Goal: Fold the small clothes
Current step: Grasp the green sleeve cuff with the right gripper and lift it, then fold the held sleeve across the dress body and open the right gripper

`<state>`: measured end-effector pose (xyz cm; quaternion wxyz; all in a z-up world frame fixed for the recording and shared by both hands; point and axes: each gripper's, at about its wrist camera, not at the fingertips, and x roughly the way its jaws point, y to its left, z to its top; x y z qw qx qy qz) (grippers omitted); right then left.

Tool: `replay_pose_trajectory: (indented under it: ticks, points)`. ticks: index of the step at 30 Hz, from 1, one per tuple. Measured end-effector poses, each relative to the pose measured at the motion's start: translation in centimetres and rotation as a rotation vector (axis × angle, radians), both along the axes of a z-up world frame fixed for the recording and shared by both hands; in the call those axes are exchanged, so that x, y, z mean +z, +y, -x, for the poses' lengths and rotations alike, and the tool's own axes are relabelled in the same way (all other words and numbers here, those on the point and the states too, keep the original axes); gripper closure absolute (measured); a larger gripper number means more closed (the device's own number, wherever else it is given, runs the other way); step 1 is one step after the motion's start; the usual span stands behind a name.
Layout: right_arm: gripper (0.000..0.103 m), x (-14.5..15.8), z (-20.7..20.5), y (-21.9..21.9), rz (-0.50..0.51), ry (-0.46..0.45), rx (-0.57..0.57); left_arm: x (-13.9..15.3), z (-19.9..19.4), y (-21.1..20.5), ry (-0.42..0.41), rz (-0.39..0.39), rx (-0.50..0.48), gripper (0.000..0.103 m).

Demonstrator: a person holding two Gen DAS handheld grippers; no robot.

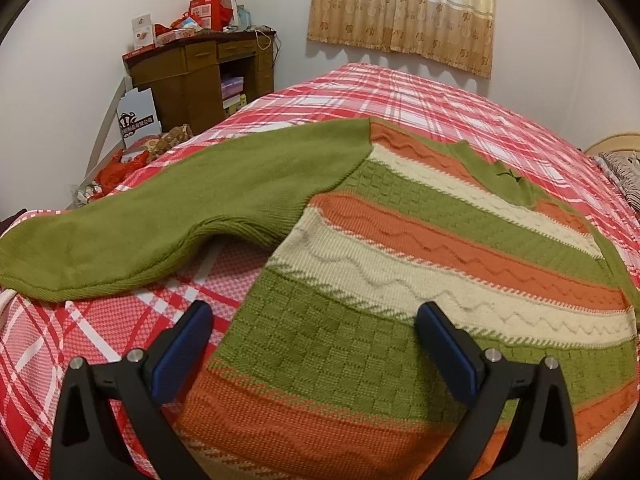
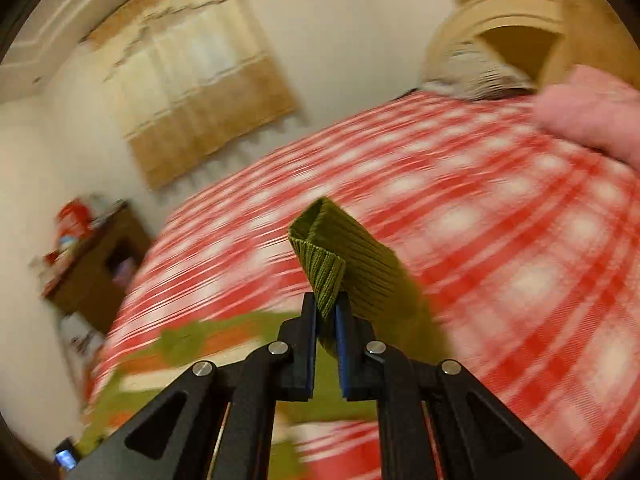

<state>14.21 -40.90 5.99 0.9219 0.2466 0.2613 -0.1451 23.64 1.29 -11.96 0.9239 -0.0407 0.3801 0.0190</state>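
Pinching a ribbed green cuff [image 2: 340, 256] between its blue pads, the right tongs [image 2: 326, 312] are clamped tight on the end of one sleeve and hold it lifted clear of the bed, the surroundings smeared by motion blur in the right wrist view. The left tongs [image 1: 314, 344] stand wide open and hold nothing, poised just above the lower front of the striped sweater [image 1: 420, 264], whose green, orange and cream bands lie spread flat on the red plaid bedspread [image 1: 420, 96]. The other green sleeve [image 1: 168, 216] is stretched out to the side, unfolded, its cuff end lying near the edge of the bed. Judging by this layout, the fold has barely begun: one sleeve is raised and looks ready to be carried across the body, while the second sleeve and the fold of the body itself remain to be done. Beyond the bed stand a cluttered wooden desk [image 1: 200, 76] stacked with boxes and a curtained window [image 1: 404, 12]; a pink fabric mass [image 2: 592, 112] sits blurred near the headboard.
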Motion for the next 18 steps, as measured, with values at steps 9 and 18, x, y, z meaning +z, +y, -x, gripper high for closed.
replay_pose_trajectory:
  ticks: [9,18]
  points:
    - [0.095,-5.0,-10.6,15.3,-0.120,0.048,0.337,0.0,0.2,0.6,-0.023,0.047,-0.009,0.000]
    - [0.095,-11.4,-17.3,25.5,-0.196,0.139,0.568,0.1,0.4,1.2,-0.056,0.107,-0.020,0.000]
